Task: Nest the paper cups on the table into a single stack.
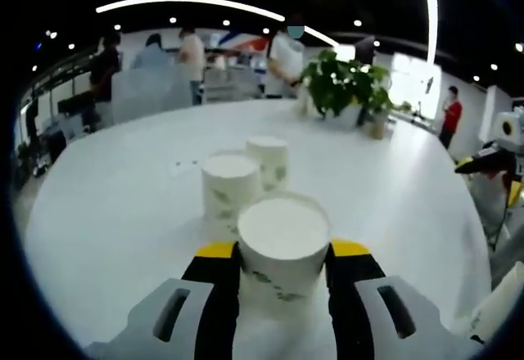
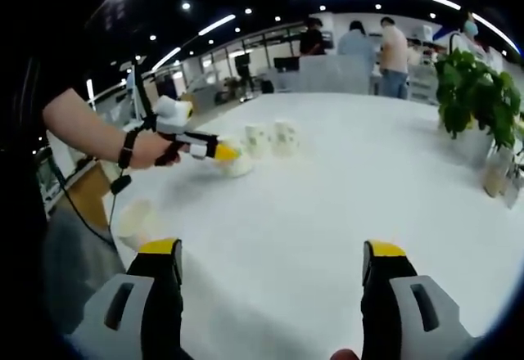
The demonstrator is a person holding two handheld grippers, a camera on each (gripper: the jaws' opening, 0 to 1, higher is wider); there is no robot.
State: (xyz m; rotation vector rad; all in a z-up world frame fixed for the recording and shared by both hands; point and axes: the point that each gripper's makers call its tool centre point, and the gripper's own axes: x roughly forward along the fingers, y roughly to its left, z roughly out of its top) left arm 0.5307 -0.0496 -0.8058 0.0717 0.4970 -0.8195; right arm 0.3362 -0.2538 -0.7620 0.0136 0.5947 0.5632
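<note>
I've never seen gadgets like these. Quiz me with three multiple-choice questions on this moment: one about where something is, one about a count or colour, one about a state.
1. Where is the potted plant?
A. far side of the table
B. on the floor
C. in a gripper

2. How many paper cups stand free beyond the held cup?
A. none
B. two
C. five

3. The right gripper is:
A. shut on a cup
B. open
C. shut on a plant

Answers: 1 A, it sits by the table's far edge. 2 B, two stand behind it. 3 B, its jaws are wide apart over bare table.

white paper cups (image 1: 282,249) with green print, white table (image 1: 123,204), yellow-tipped black jaws
</note>
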